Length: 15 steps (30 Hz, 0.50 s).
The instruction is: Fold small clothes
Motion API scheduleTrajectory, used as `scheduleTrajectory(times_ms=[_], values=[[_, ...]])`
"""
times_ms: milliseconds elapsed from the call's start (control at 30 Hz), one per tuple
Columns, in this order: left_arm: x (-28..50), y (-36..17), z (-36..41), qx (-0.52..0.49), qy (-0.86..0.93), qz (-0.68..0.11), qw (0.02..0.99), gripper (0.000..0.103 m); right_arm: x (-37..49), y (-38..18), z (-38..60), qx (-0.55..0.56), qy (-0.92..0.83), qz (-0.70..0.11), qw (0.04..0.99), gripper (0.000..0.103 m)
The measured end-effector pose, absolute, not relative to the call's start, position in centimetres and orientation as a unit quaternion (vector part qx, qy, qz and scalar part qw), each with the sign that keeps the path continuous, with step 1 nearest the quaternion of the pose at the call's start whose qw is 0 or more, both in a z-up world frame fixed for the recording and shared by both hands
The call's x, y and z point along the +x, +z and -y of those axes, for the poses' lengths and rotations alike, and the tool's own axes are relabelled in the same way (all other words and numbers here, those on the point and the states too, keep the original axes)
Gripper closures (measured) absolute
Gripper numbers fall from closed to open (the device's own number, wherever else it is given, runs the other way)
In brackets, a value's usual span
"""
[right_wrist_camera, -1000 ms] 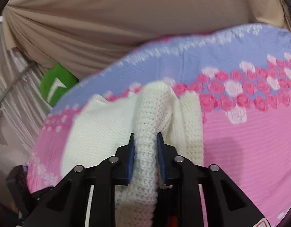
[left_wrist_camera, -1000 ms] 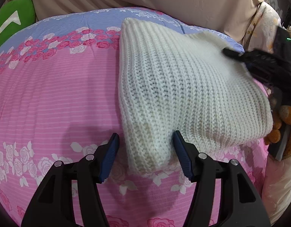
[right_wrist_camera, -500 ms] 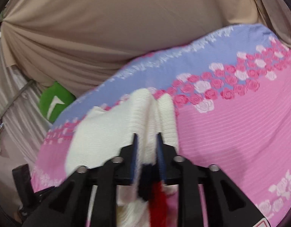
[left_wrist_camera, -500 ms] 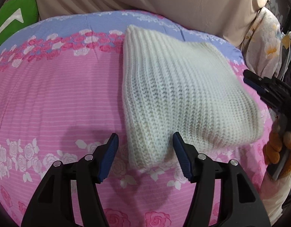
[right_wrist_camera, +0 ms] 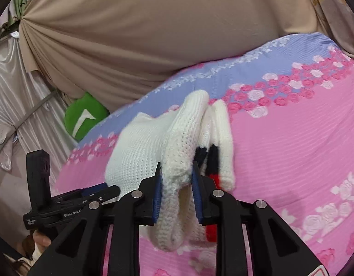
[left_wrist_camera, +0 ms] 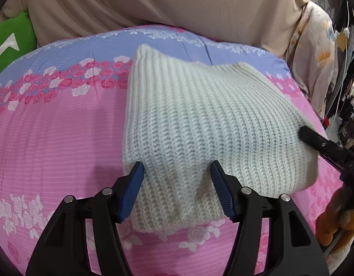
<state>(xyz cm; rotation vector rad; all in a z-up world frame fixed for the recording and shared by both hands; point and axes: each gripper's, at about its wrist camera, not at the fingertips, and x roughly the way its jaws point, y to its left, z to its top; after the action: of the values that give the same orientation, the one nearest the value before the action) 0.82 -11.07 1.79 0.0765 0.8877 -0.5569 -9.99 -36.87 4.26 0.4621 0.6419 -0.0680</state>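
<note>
one folded cream knit [left_wrist_camera: 200, 124] on the pink bedspread [left_wrist_camera: 50, 138]: soft, thick, light, floppy. sits between left gripper [left_wrist_camera: 177, 188] pads, unclenched, near corner inside. right gripper [right_wrist_camera: 177, 193] just closing, clamped on bunched right edge. best grabbed at stacked edges.

A pink and lilac rose-print bedsheet [left_wrist_camera: 61, 124] covers the bed, with a beige draped cloth [right_wrist_camera: 153, 34] behind it, a green cushion [right_wrist_camera: 83, 117] beside the cloth, and an orange plush toy [left_wrist_camera: 333, 225] at the edge.
</note>
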Motion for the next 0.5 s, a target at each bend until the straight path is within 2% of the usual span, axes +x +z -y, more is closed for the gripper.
scheduleTrajectory(times_ms=[67,100,267,333,433,500], values=[[0.8,1.0,11.2,0.050,-0.254,-0.425,0.868,0.043,-8.9,0.9,37.6,0.244,-0.033,-0.354,0.902,0.080],[0.7,0.7,11.3,0.057,-0.247,-0.424,0.870,0.043,-9.1,0.3,37.8,0.261,-0.024,-0.345,0.901,0.080],[0.3,0.7,11.8,0.076,-0.235,-0.416,0.875,0.043,-9.9,2.6,37.6,0.258,-0.034,-0.335,0.905,0.076],[0.3,0.9,11.7,0.075,-0.236,-0.414,0.876,0.043,-10.9,4.7,37.2,0.251,-0.039,-0.306,0.917,0.073],[0.4,0.8,11.8,0.071,-0.232,-0.417,0.876,0.043,-11.5,7.7,36.1,0.214,-0.045,-0.273,0.937,0.072],[0.4,0.8,12.0,0.072,-0.229,-0.417,0.877,0.043,-10.8,8.1,35.2,0.189,-0.031,-0.279,0.941,0.072]])
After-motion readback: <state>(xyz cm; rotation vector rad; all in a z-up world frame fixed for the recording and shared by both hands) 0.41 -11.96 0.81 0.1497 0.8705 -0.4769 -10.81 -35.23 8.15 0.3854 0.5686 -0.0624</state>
